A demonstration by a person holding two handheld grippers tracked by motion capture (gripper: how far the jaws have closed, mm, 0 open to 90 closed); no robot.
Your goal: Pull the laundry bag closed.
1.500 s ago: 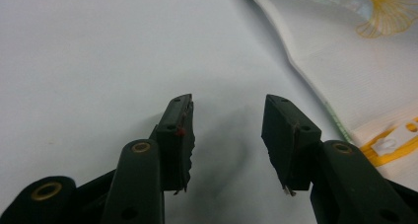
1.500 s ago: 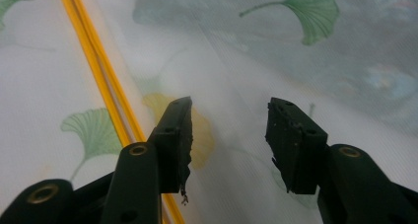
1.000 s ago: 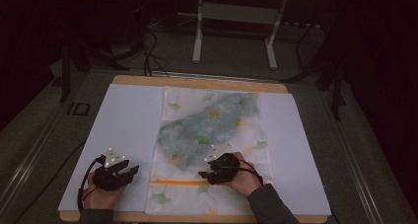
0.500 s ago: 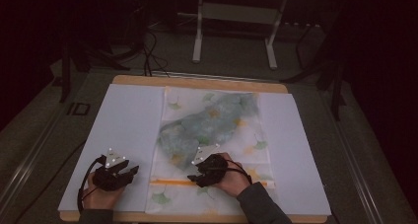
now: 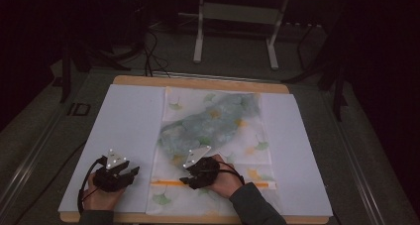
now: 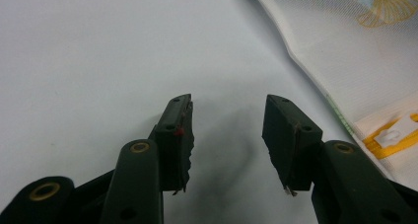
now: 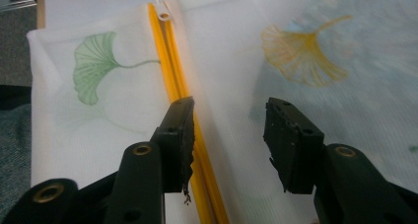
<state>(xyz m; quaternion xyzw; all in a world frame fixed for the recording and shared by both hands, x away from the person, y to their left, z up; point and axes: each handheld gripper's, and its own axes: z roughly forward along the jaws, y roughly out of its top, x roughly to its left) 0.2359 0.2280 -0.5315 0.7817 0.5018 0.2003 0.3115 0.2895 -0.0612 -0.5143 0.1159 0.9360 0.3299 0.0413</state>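
Observation:
A white mesh bag printed with ginkgo leaves lies flat on the white sheet, with a blue-grey garment inside it. An orange zipper runs along its near end. My right gripper hovers low over that zipper, pointing left, jaws open. In the right gripper view the zipper passes under the left jaw of the gripper, and the white pull lies ahead at the bag's end. My left gripper rests open on the sheet left of the bag; its view shows the pull at far right.
The white sheet covers a wooden table whose front edge is just below both hands. Behind the table, a metal stand and cables sit on the dark floor.
My right gripper has slid leftwards along the bag's near end, closer to the zipper's left end. The left gripper has stayed in place.

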